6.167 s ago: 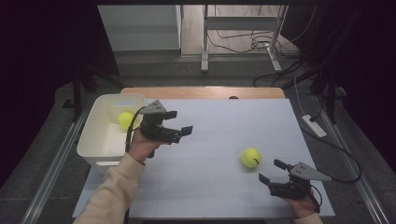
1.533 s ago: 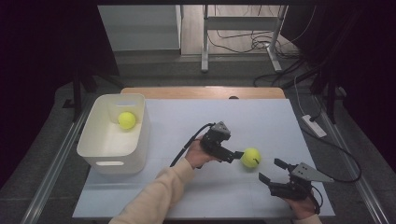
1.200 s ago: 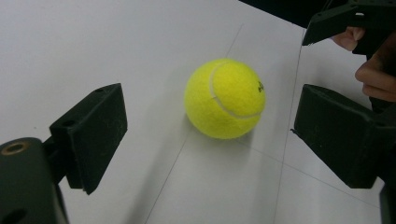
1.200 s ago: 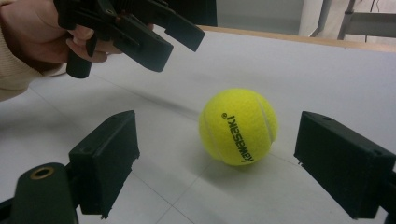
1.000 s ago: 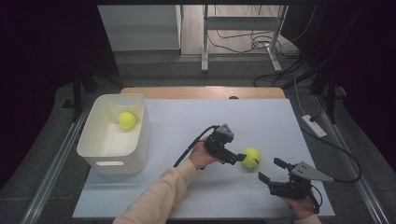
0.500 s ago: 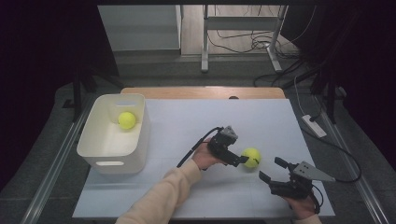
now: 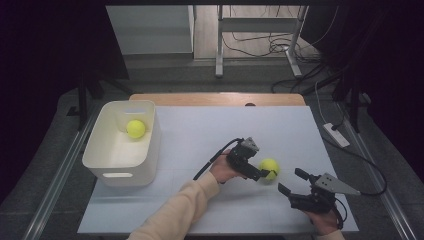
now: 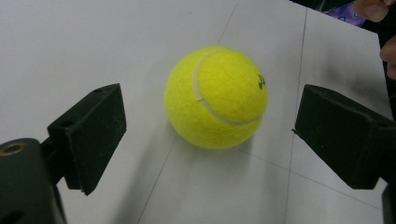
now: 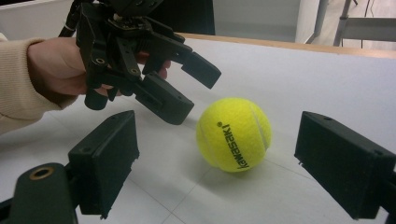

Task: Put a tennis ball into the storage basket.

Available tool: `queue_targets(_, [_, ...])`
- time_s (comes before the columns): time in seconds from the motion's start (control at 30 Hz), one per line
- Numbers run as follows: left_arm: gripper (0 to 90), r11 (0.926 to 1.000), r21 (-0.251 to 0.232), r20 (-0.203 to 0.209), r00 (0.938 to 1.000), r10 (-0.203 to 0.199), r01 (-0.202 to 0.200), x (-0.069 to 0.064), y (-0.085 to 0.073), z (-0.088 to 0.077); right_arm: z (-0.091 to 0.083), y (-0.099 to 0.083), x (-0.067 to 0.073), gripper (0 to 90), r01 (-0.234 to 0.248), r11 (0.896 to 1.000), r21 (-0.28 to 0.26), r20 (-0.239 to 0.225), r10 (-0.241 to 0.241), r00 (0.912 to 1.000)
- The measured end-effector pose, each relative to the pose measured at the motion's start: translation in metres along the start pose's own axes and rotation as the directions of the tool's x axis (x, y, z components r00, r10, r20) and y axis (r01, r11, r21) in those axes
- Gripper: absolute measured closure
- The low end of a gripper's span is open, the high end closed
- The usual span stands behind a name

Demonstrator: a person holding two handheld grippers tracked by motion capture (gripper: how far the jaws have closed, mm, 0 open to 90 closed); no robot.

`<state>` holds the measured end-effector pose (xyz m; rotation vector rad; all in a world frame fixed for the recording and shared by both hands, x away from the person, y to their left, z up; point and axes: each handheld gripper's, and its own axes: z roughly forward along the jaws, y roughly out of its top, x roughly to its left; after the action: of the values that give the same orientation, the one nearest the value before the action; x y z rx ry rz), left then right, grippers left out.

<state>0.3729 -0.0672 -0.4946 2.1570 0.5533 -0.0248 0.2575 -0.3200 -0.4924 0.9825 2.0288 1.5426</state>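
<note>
Left gripper (image 7: 265, 175) moved from the bin (image 7: 120, 172) to the tennis ball (image 7: 269, 168); jaws wide, straddling it, no contact. Right gripper (image 7: 294, 182) parked nearby, jaws wide.

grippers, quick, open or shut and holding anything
left gripper: open, jaws either side of the tennis ball, not gripping it.
right gripper: open, holding nothing.

Between my left gripper's (image 8: 212, 135) black jaws I see a yellow tennis ball (image 8: 216, 97), white seam, black lettering.

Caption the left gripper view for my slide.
Open left gripper lined up on a yellow tennis ball resting on the white table.
</note>
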Motion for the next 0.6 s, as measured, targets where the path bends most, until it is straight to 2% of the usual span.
queue_targets(0.6, [9.8,0.9998,0.017,0.009,0.9999,0.009,-0.010,-0.003,0.001,0.019,-0.001,0.001,0.001,12.9,0.005,1.000,-0.005,-0.001,-0.005,1.0000])
